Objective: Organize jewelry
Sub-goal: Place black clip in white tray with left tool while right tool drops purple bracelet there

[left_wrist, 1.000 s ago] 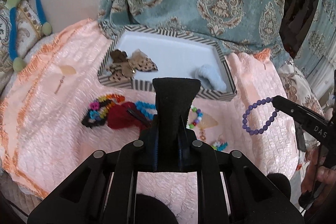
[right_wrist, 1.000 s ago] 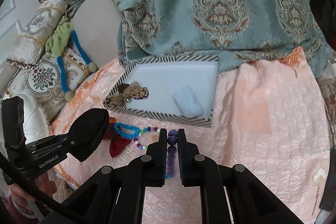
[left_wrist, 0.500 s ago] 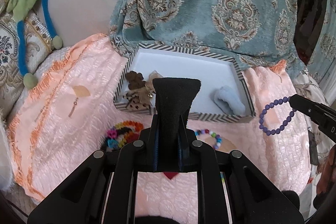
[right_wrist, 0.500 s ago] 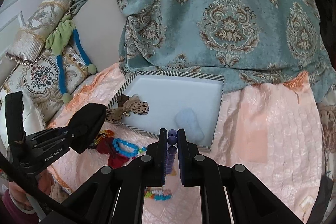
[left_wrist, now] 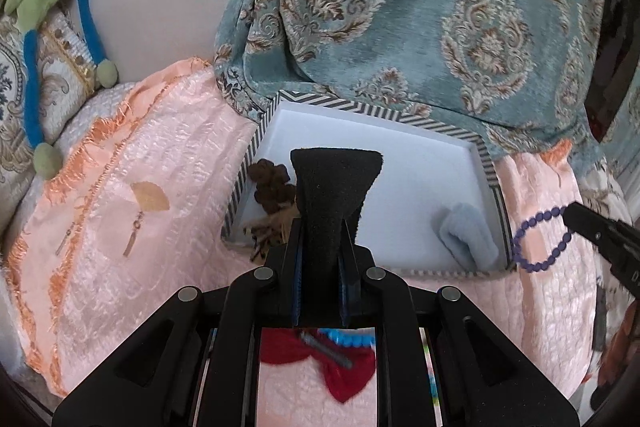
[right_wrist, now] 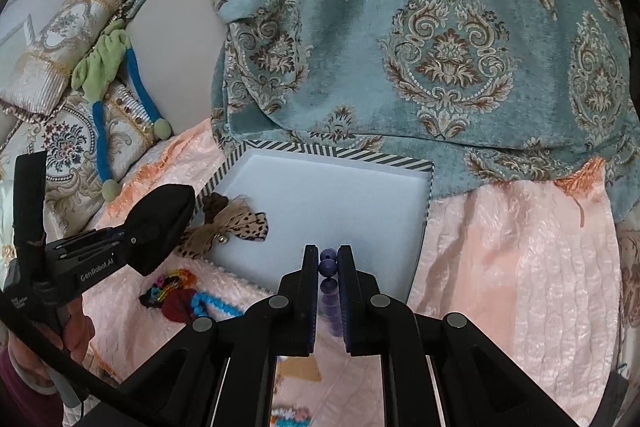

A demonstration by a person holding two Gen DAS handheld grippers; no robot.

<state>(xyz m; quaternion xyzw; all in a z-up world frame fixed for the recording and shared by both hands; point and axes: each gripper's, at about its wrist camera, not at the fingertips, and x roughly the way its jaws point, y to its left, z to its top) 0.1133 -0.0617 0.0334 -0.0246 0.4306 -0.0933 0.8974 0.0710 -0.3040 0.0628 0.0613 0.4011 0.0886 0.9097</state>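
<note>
So the white tray (right_wrist: pixel 332 187) with the striped rim sits on a pink quilt (right_wrist: pixel 512 267), right up against a teal patterned blanket (right_wrist: pixel 400 27) that droops over its far edge. Off to the left there's a cushion (right_wrist: pixel 68 143) with a green and blue plush toy (right_wrist: pixel 108 67) draped on it.

Left gripper (left_wrist: pixel 320 251) is clamped on a black fabric piece (left_wrist: pixel 332 195), which sticks up in front of its camera and hides a good chunk of the tray's middle. Right gripper (right_wrist: pixel 329 267) is pinched on a purple bead bracelet (left_wrist: pixel 536 243); from the left camera the loop dangles just past the tray's right rim, over the quilt.

Counting what's in the tray: one brown scrunchie (left_wrist: pixel 272 183), one leopard bow (right_wrist: pixel 236 223), one pale blue fluffy piece (left_wrist: pixel 468 235). So three things. Still out on the quilt: a rainbow band (right_wrist: pixel 172 281), a red bow (left_wrist: pixel 340 363) and a blue bead string (right_wrist: pixel 212 303), all bunched together near the tray's front left corner, and more coloured beads peek out lower down behind the gripper (right_wrist: pixel 288 417). There's also a fan-shaped earring (left_wrist: pixel 148 203) lying alone on the left of the quilt.

Compared with a second ago, both grippers have slid closer to the tray, so it looks bigger, and the loose pile has dropped under the left gripper's frame. Grips haven't changed.
</note>
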